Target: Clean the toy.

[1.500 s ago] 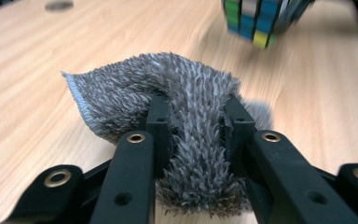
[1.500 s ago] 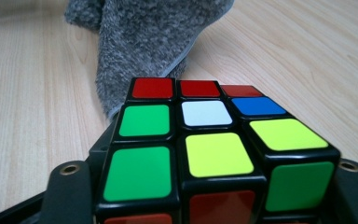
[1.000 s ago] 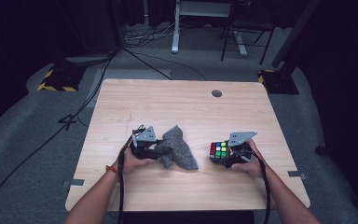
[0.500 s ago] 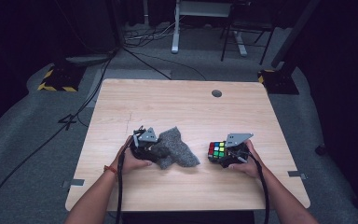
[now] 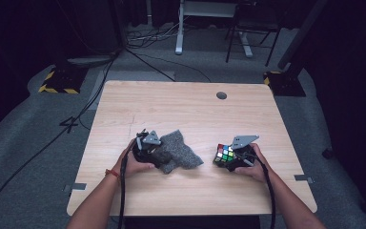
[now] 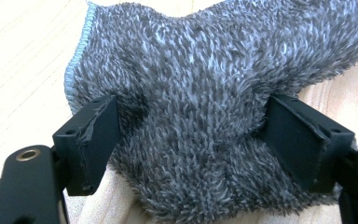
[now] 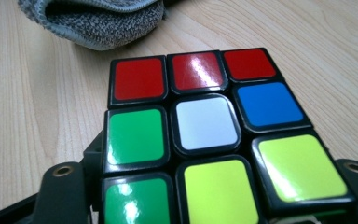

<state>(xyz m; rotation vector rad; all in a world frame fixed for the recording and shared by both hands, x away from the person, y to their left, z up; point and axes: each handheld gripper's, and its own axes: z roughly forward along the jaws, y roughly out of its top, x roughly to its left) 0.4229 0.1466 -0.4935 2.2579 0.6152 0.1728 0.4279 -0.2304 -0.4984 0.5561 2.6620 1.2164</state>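
Resting low on the table, left tool (image 5: 158, 151) has just been opening around cloth (image 5: 178, 150).

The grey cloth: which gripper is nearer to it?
Left. The left gripper straddles the grey cloth, its jaws just opened around it. The right gripper sits apart to the cloth's right, at the puzzle cube.

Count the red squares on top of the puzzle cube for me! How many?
3. On the puzzle cube in the right gripper view they fill the far row of the top face, side by side: left, middle, right. Other faces are hidden.
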